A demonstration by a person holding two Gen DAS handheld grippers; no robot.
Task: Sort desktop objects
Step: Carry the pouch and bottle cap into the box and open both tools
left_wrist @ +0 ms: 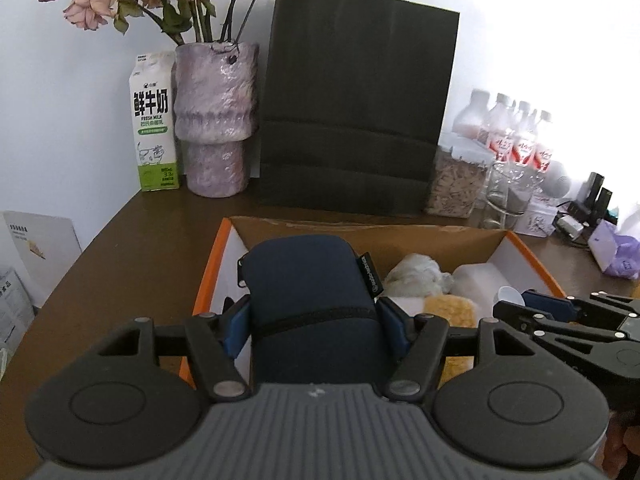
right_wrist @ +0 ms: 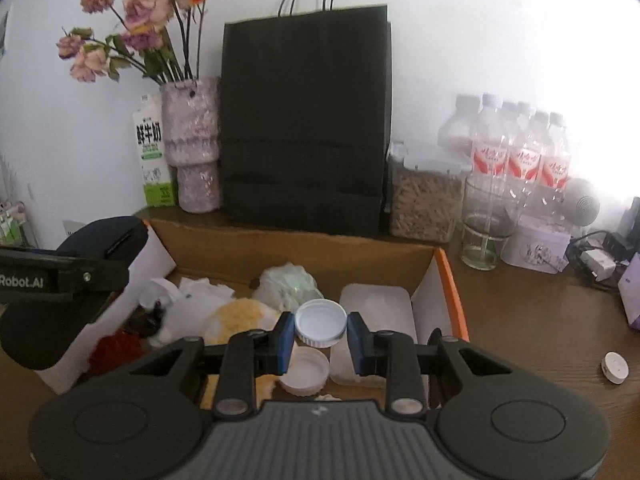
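Right wrist: white cap (right_wrist: 320,322) inside gripper (right_wrist: 320,342) (above box (right_wrist: 450,280)).

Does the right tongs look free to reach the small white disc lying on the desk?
Probably not yet: the right tongs seem occupied with a white cap, though nothing blocks the white disc on the desk.

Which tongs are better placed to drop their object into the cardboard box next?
Probably the right tongs: their white plastic cap hangs over the cardboard box, while the left tongs' navy fabric pouch sits at its wall.
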